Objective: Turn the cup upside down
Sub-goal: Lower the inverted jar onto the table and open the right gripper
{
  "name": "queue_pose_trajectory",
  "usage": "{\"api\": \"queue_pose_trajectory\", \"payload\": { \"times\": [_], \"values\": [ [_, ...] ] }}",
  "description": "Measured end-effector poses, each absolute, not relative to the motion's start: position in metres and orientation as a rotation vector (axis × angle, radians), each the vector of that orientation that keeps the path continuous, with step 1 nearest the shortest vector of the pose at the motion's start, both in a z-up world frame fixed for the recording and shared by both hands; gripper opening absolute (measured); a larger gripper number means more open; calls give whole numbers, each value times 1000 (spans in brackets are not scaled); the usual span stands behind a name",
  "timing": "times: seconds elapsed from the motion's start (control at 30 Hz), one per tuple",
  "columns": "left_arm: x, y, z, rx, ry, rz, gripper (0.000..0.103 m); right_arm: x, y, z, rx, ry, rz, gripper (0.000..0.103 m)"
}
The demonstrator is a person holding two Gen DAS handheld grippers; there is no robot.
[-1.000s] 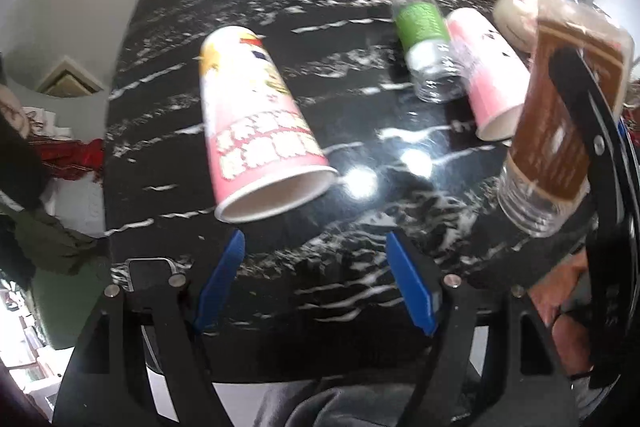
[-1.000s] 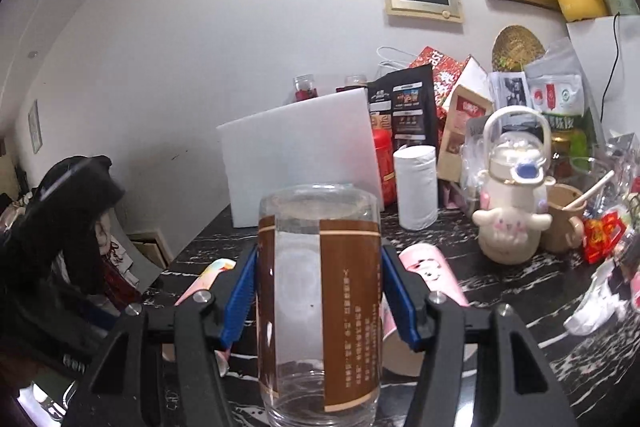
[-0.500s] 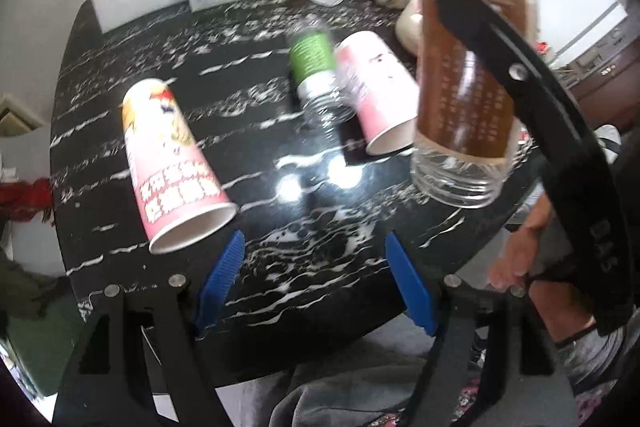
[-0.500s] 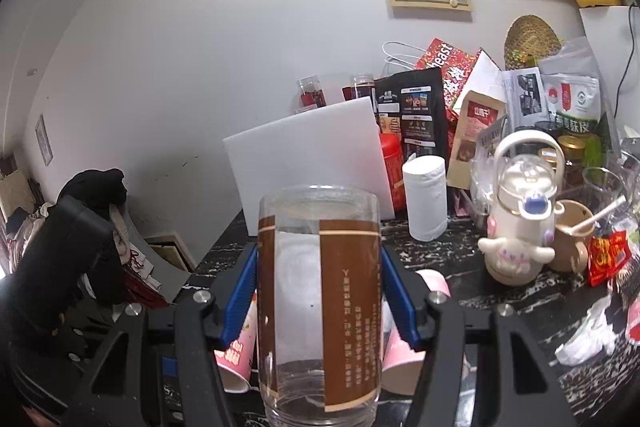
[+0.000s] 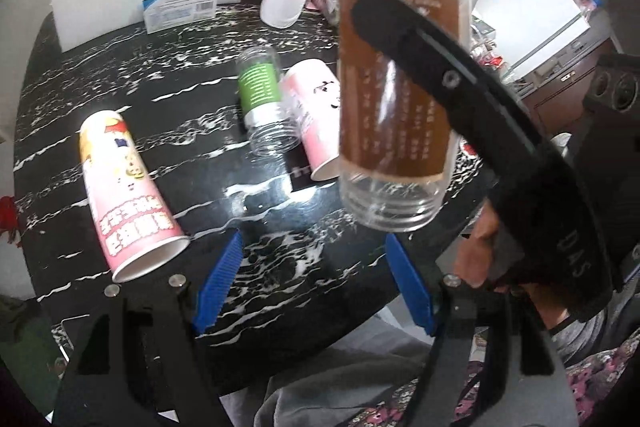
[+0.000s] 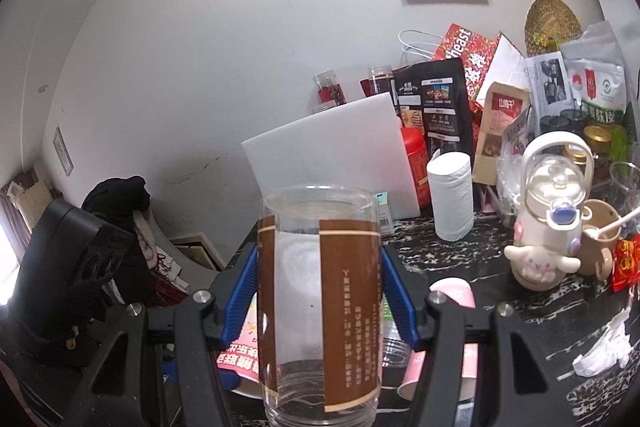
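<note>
Above near-right edge of black marble table (image 5: 120, 99), right gripper (image 6: 320, 301) held clear brown-labelled cup (image 6: 320, 299), blue pads clenched on both sides. Cup hung clear of tabletop, threaded mouth down, closed end up. Judgement: flip itself looked done; step in hand was carry toward set-down. Next move called for straight lowering onto bare marble, mouth flat, then release. Right gripper pointed level toward far wall. Left gripper (image 5: 312, 287) hovered low at near edge, released, grasping nothing.

White wall (image 6: 200, 67), black marble table (image 5: 120, 99)
</note>
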State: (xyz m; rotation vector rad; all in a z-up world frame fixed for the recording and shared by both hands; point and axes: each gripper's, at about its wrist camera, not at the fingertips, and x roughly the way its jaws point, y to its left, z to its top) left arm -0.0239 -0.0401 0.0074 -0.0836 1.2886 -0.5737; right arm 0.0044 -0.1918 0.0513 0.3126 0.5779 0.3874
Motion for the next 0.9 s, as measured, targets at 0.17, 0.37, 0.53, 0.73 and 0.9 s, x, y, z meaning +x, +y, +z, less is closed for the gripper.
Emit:
{"api": "queue_pose_trajectory", "payload": {
  "times": [0.17,0.37,0.53,0.73,0.9],
  "values": [
    [-19,-43,-1,-78,1316,-556,72,4,-192,49,320,591,382,60],
    [-13,-37,-16,-86,1353,-524,72,1,-190,50,317,589,371,60],
    [-11,-30,-25,-100,1373,-496,72,-1,-189,47,327,599,364,60],
    [-7,-22,-41,-105,1396,-437,72,-6,-189,44,321,612,369,60],
    [-5,-19,-62,-100,1384,-417,72,-16,-187,32,278,607,345,60]
  ]
}}
